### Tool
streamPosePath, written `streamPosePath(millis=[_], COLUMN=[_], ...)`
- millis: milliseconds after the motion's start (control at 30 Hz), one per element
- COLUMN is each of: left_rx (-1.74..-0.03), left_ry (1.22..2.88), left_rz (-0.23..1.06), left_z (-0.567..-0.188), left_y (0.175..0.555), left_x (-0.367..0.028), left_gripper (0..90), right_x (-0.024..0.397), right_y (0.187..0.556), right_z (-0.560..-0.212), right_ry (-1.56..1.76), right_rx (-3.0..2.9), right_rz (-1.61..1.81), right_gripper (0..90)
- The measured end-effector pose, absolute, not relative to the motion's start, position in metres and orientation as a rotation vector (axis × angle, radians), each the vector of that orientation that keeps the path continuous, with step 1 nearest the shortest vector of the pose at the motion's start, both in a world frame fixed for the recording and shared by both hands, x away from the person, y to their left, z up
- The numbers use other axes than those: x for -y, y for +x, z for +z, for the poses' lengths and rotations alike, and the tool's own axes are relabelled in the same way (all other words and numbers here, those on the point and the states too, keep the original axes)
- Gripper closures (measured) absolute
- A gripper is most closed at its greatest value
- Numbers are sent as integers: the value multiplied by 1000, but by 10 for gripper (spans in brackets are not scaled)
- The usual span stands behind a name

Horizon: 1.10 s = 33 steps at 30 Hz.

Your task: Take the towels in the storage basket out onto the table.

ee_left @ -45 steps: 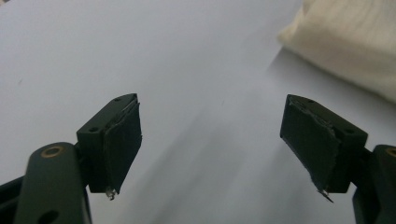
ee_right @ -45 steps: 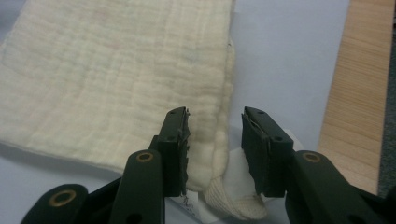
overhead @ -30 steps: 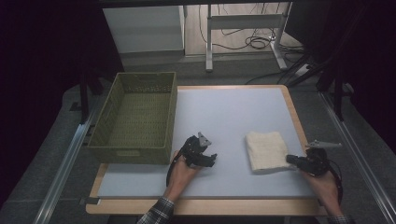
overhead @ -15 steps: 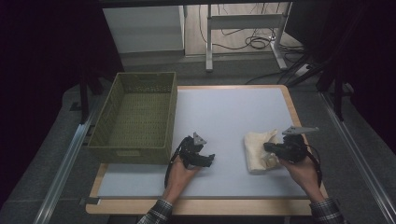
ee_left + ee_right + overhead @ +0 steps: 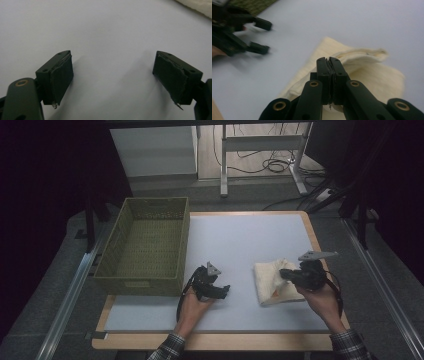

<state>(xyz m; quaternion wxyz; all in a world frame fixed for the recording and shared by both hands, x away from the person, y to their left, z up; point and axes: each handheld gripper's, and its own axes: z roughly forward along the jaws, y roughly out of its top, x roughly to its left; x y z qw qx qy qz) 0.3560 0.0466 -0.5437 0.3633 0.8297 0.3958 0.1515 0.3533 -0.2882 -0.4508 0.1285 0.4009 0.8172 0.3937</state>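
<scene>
carefully now: the right tool point(image 5: 286, 274) is pinching the cloth's point(image 5: 267, 279) edge at 4 o'clock on the tabletop point(image 5: 240, 240); fold it over slowly while the left tool point(image 5: 223, 290) is waiting, spread, at 8 o'clock.

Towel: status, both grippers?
Right gripper shut on towel, edge lifted. Left gripper open, empty, beside basket. Nothing in the way.
</scene>
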Motion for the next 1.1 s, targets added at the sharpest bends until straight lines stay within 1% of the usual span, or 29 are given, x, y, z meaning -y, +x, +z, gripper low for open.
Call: streamPosePath(millis=[100,133,200,433,600,767,867,900,933,967,1000,1033,1067,1100], left_rx=[-1018,-1018,-1016,-1017,-1016,-1016,-1017,-1017,-1017,-1017,-1017,-1017,-1017,-1017], left_ry=[2137,2137,2140,2138,2138,2138,2138,2138,2138,2138,2138,2138,2138,2138], left_rz=[389,389,390,391,392,394,393,393,393,392,392,392,392,392], left_z=[-544,-544,-544,-544,-544,-544,-544,-544,-544,-544,-544,-544,-544,-544], left_y=[356,356,356,356,356,356,356,356,356,356,356,356,356,356], left_x=[-47,-47,-47,-47,-47,-47,-47,-47,-47,-47,-47,-47,-47,-47], left_gripper=[167,167,167,167,167,167,167,167,168,167,167,168,167,167], right_x=[310,310,325,343,350,356,356,356,356,357,357,357,357,354], right_y=[349,349,345,343,336,329,330,333,333,335,335,338,338,347], right_z=[-461,-461,-471,-498,-499,-491,-498,-505,-505,-503,-503,-494,-494,-484], right_ry=[1241,1241,1280,1351,1374,1359,1372,1390,1390,1388,1388,1374,1374,1356], right_rx=[-2357,-2357,-2338,-2322,-2289,-2266,-2295,-2317,-2317,-2299,-2299,-2269,-2269,-2247], right_rz=[1135,1135,1104,1053,1093,1105,1061,1042,1042,1061,1061,1079,1079,1090], right_gripper=[876,876,874,872,872,872,866,845,845,785,785,734,734,710])
